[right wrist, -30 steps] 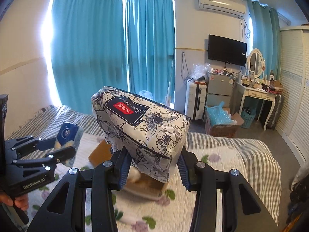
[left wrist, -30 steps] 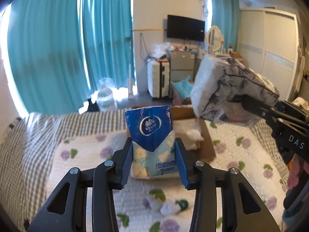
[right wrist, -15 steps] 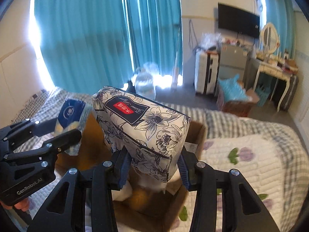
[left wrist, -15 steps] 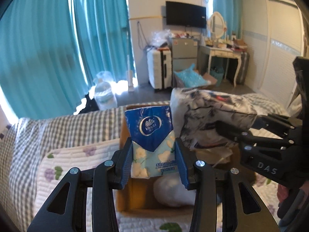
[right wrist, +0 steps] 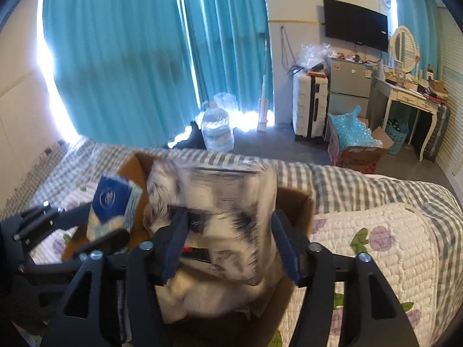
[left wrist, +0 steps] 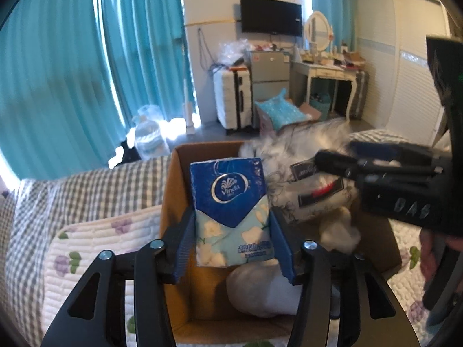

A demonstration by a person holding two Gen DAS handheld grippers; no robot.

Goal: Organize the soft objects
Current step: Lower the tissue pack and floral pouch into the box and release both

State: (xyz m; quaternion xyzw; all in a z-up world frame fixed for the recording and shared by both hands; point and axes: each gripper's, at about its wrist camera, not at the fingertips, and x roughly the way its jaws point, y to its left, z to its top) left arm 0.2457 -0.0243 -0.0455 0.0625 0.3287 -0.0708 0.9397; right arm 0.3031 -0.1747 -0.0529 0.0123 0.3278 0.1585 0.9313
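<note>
Left tongs [left wrist: 233, 245] clamping a tissue pack [left wrist: 231, 211] above the cardboard box [left wrist: 173, 202], right tongs [right wrist: 228, 245] apparently gripping a blurred floral bag [right wrist: 231, 202] low inside its far rim, white bundle [left wrist: 260, 292] filling the floor.

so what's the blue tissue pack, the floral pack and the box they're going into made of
Tissue pack: thin glossy plastic film, going by the sheen and printed logo. Floral pack: probably soft plastic wrap printed black on white over something squashy, though it is motion-blurred. Box: plain brown cardboard, matte, with a raw-edged upright flap.
</note>
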